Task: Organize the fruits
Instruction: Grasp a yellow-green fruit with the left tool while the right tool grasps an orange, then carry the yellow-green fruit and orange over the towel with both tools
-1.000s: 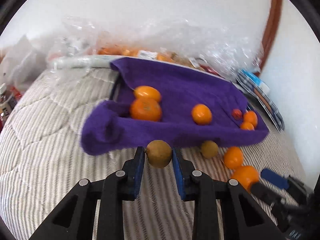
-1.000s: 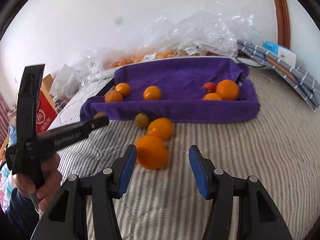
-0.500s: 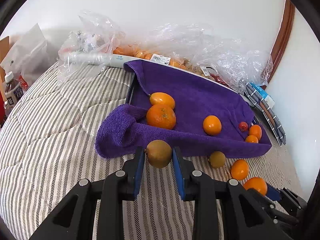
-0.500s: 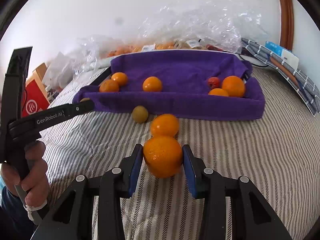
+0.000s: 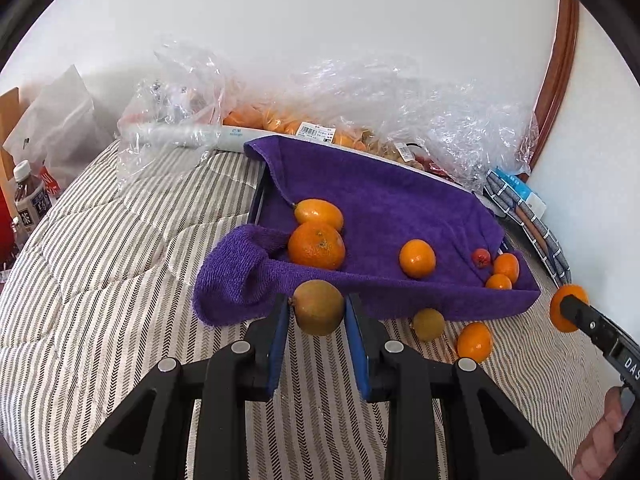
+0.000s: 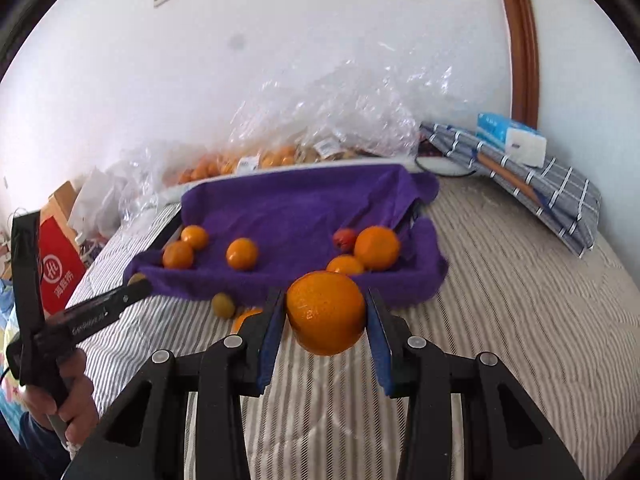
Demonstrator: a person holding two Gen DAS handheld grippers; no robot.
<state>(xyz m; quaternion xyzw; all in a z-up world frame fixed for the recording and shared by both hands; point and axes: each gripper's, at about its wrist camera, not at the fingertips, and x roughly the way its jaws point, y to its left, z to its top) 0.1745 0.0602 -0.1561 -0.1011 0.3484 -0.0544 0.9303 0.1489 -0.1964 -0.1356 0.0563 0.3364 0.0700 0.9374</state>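
Left gripper [image 5: 318, 312] was clamped on a brownish-green fruit [image 5: 318, 306], blue pads [image 5: 280, 332] pressing its sides at the widest girth; fruit was held clear of the striped bedding [image 5: 100, 288], just in front of the near edge of the purple towel [image 5: 380, 200]. Judged: small, light, firm-skinned, round, so it could roll out if pinched off-centre; the equator grip looked right. Left tool pointed forward toward the towel, roughly level, gripped by the person's left hand [image 6: 60, 404] low at the left of the right view. On the towel lay several oranges, e.g. a large one [image 5: 317, 245], and a small red fruit [image 5: 481, 258]; loose on the bedding in front were a second greenish fruit [image 5: 429, 324] and a small orange [image 5: 475, 341]. Right gripper [image 6: 326, 316] was clenched on a big orange [image 6: 326, 312], pads at mid-girth, held above the bedding just short of the towel's right front corner. Judged: heavier than the left load, peel pebbled and slightly yielding, bruises under hard squeeze; moderate force advised. Right tool angled forward and slightly down toward the towel
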